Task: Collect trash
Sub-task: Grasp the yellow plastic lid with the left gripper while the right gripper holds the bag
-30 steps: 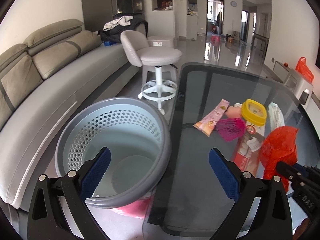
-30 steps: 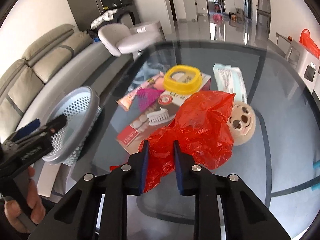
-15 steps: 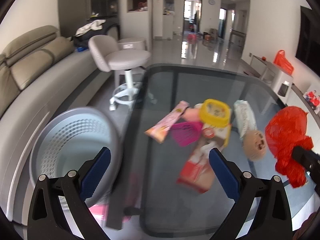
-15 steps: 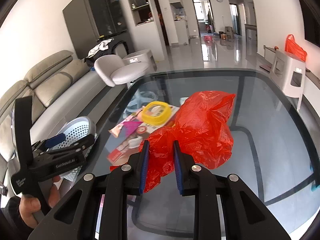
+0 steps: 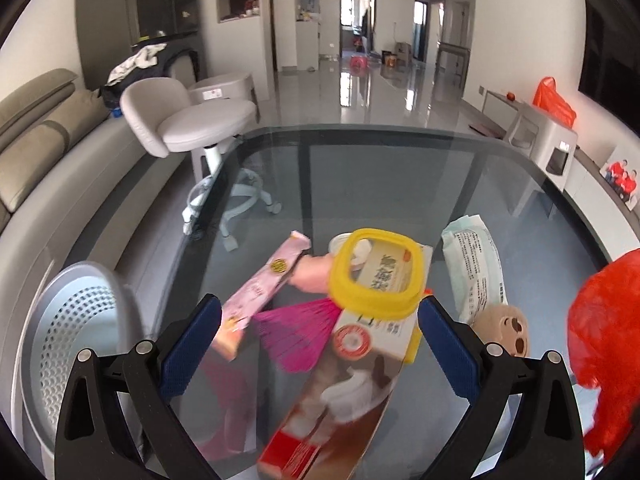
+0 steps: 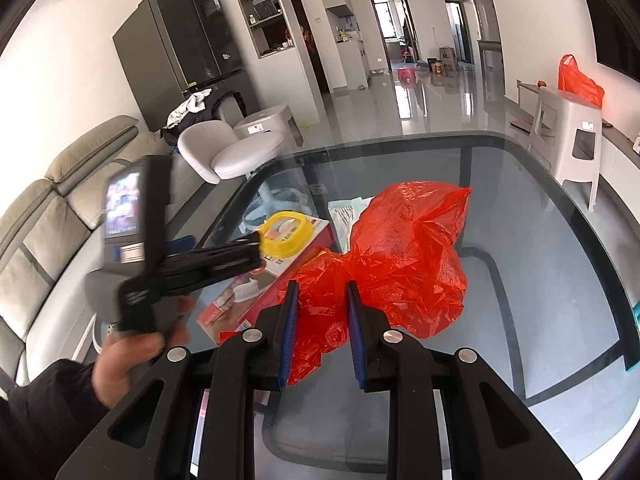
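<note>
The right gripper (image 6: 319, 334) clamps a crumpled red plastic bag (image 6: 404, 256), its blue pads pinched into the film, so the bag hangs lifted above the glass table (image 6: 560, 280), likely ready for carrying to the bin. The left gripper (image 5: 320, 344) hovers with jaws spread wide and empty over the litter pile: a toothpaste box (image 5: 352, 384), pink fan (image 5: 304, 336) and yellow lid (image 5: 376, 268). The grey perforated basket (image 5: 68, 332) stands off the table's left edge.
</note>
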`<state>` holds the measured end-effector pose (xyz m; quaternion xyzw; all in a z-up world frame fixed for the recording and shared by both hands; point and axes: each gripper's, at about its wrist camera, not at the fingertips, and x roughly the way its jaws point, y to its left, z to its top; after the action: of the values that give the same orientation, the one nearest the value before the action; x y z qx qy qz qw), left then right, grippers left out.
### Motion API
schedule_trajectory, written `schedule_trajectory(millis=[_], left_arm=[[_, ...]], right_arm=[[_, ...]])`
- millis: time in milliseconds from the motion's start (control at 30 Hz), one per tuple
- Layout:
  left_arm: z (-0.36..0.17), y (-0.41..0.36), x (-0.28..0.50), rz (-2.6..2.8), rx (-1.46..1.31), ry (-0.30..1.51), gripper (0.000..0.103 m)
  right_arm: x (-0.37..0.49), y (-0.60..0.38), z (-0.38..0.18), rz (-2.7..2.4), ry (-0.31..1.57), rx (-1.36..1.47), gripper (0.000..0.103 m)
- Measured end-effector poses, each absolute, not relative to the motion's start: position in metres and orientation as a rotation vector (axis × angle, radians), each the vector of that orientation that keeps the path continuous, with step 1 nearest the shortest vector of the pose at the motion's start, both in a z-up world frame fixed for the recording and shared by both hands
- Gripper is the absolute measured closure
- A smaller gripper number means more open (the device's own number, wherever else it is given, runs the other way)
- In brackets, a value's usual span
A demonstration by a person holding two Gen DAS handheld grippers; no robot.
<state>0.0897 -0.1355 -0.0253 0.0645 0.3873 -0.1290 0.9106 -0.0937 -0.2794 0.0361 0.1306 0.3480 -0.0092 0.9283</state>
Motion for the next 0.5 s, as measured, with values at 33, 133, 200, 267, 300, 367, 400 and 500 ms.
schedule_trajectory(millis=[33,133,200,267,300,367,400,500], left_arm=[[-0.025,-0.138,0.091,-0.271,0.138,0.795,0.006],[-0.027,-0.15,0.096,-0.284,0.158,0.786,0.006],[-0.029,-0.158,0.101,-0.288,0.17,0.789,0.006],[-0.034,-0.163,0.108,-0.288,0.176,0.8,0.006],[-0.036,-0.164,0.111,-0.29,0.175,0.808,0.006],[-0.041,-0.166,0.116,-0.297,0.172,0.828,0.006],[-0.043,-0.167,0.117,-0.299,0.172,0.832,0.007],[-0.047,-0.172,0.122,-0.304,0.18,0.843,0.007]], right_arm=[[-0.094,-0.28,0.037,-0.015,0.71,0.266,0.08],[-0.094,-0.279,0.038,0.002,0.71,0.263,0.08],[-0.094,-0.278,0.039,0.009,0.709,0.262,0.08],[-0.098,-0.282,0.039,0.012,0.706,0.261,0.08],[-0.099,-0.286,0.038,0.013,0.705,0.262,0.08],[-0.1,-0.289,0.037,0.011,0.705,0.27,0.08],[-0.099,-0.291,0.037,0.011,0.706,0.274,0.08],[-0.099,-0.292,0.037,0.01,0.709,0.282,0.08]])
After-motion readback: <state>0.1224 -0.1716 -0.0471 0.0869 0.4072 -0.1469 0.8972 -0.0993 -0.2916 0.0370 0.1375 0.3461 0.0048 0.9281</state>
